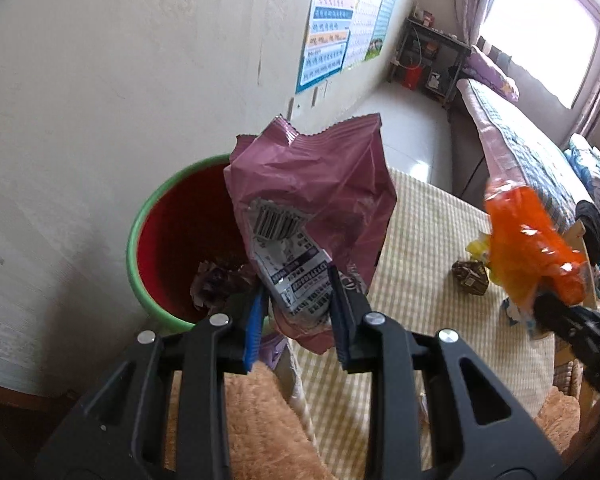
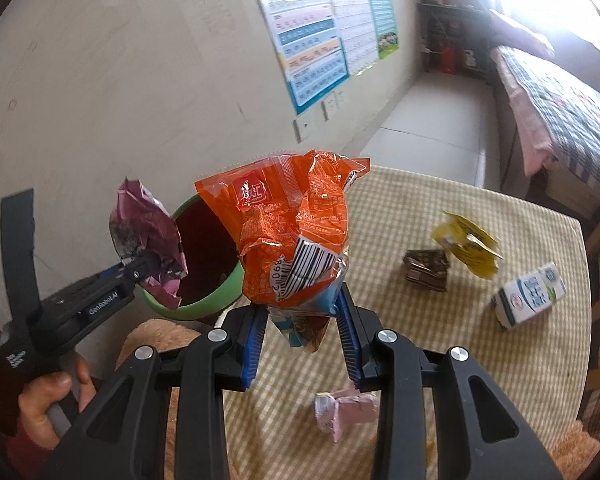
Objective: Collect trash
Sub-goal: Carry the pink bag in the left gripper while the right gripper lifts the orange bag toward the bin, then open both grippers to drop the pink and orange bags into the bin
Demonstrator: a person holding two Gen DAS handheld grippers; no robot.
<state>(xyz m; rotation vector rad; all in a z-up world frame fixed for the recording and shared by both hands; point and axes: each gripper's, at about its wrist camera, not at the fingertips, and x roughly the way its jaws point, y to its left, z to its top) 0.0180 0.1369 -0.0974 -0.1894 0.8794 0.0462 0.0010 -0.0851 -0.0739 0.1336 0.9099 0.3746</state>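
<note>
I am partway through the clearing, I judge. My left tongs (image 1: 298,300) are clamped on a crumpled purple snack wrapper (image 1: 312,200), held up in the air just at the near right edge of the bin (image 1: 140,232), a green-rimmed tub with a dark red inside that stands at the desk's ten o'clock corner against the wall. Some crumpled purplish rubbish (image 1: 220,284) already lies at the bottom of it, so at least one piece has been collected. My right tongs (image 2: 300,320) are clamped on an orange snack bag (image 2: 292,224) with a barcode showing, lifted clear of the checked cloth of the desk (image 2: 440,360) and hanging just to the right of the bin, at about the desk's eleven o'clock from where I stand. Neither piece is over the mouth far enough for me to call it dropped; both are yet to go in. Left on the desk, seen from my right wrist, are a yellow wrapper (image 2: 470,250) and a small dark crushed packet (image 2: 426,270) side by side at around two o'clock, a white and blue milk carton (image 2: 528,300) lying tilted at three o'clock near the far edge, and a small pink wrapped piece (image 2: 346,414) close to me at six o'clock. So two in hand and four to fetch, by my count.
</note>
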